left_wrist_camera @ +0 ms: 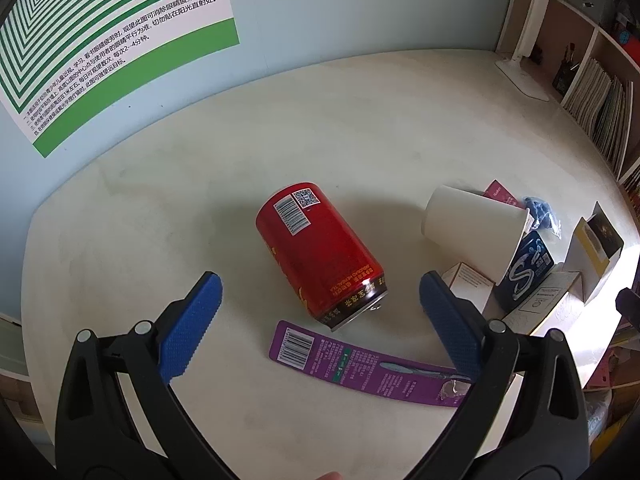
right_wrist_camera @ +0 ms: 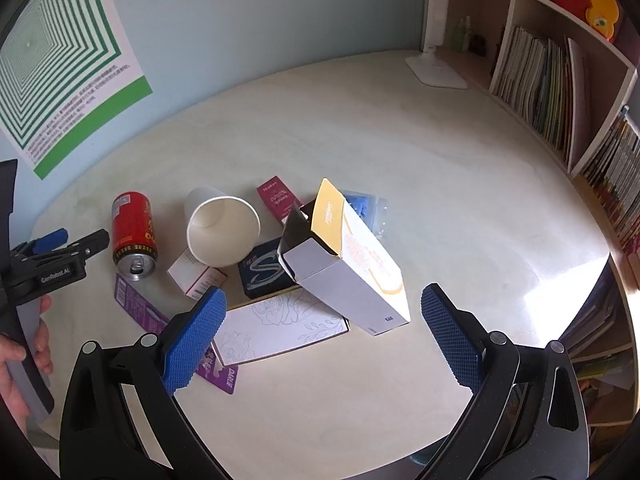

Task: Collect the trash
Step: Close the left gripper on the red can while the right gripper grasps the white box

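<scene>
Your left gripper is hanging wide open around the red can, lying at twelve o'clock on the table; it's probably light, slippery and dentable, so pinch mid-body.

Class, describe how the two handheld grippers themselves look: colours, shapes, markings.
Both the left gripper and right gripper have curved black plastic arms with silver rivets and blue dimpled finger pads. White lettering marks the left gripper's side.

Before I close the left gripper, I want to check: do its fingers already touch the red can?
Apart. In the left wrist view, the left gripper is open, and bare table shows between each blue finger and the lying red can.
</scene>
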`<state>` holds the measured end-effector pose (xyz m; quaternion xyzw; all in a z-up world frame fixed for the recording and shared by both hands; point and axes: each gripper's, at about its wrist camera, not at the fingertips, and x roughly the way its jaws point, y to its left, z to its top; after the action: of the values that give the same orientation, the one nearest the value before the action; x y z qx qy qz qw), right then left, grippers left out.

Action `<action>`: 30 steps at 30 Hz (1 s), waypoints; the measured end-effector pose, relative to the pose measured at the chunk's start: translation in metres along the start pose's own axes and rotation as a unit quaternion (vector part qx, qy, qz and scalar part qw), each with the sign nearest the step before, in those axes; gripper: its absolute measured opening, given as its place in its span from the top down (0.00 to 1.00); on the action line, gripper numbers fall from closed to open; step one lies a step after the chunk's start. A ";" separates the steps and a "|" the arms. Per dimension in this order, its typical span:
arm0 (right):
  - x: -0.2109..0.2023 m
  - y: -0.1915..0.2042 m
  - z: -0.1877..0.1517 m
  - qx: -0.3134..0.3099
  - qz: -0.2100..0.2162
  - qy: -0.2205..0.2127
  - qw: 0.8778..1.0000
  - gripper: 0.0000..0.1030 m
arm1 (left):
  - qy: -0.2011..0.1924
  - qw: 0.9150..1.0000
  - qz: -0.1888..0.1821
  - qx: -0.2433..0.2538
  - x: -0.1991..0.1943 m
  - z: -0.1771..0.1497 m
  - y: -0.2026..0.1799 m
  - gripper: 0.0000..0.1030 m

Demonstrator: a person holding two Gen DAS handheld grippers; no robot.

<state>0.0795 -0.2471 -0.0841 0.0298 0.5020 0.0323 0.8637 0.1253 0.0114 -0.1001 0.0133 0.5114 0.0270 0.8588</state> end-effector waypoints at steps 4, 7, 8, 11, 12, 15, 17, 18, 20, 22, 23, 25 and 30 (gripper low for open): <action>0.011 -0.003 0.005 -0.001 -0.001 0.006 1.000 0.06 | 0.011 1.000 0.005 0.003 0.012 0.004 -0.003 0.06; 0.018 -0.004 0.008 -0.006 -0.005 0.009 1.000 0.07 | 0.016 1.000 0.016 0.006 0.020 0.008 -0.005 0.06; 0.020 -0.004 0.008 -0.008 -0.006 0.010 1.000 0.07 | 0.017 1.000 0.016 0.006 0.023 0.009 -0.005 0.06; 0.027 -0.005 0.010 -0.013 -0.011 0.015 1.000 0.07 | 0.024 1.000 0.017 0.001 0.030 0.011 -0.005 0.06; 0.029 -0.005 0.011 -0.014 -0.012 0.016 1.000 0.07 | 0.026 1.000 0.018 0.000 0.033 0.013 -0.005 0.06; 0.036 -0.006 0.012 -0.017 -0.019 0.022 0.999 0.07 | 0.031 0.999 0.018 -0.005 0.040 0.015 -0.006 0.06; 0.041 -0.007 0.013 -0.018 -0.022 0.026 0.999 0.07 | 0.033 0.999 0.020 -0.008 0.045 0.017 -0.007 0.06; 0.043 -0.007 0.013 -0.019 -0.024 0.026 0.999 0.07 | 0.035 0.999 0.019 -0.008 0.048 0.018 -0.008 0.06; 0.047 -0.007 0.015 -0.021 -0.028 0.028 0.999 0.07 | 0.039 0.999 0.020 -0.011 0.053 0.019 -0.008 0.06; 0.051 -0.007 0.016 -0.023 -0.031 0.031 0.999 0.07 | 0.044 0.999 0.019 -0.014 0.059 0.020 -0.008 0.07; 0.053 -0.008 0.016 -0.023 -0.033 0.031 0.999 0.08 | 0.044 0.999 0.019 -0.015 0.060 0.020 -0.009 0.07; 0.056 -0.009 0.017 -0.022 -0.036 0.034 0.999 0.19 | 0.046 0.999 0.022 -0.016 0.063 0.019 -0.010 0.08; 0.062 -0.014 0.018 -0.018 -0.038 0.043 0.998 0.32 | 0.057 0.998 0.020 -0.015 0.072 0.019 -0.012 0.19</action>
<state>0.1258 -0.2557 -0.1300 -0.0067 0.5387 0.0098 0.8424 0.1769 0.0039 -0.1549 0.0092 0.5591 0.0521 0.8274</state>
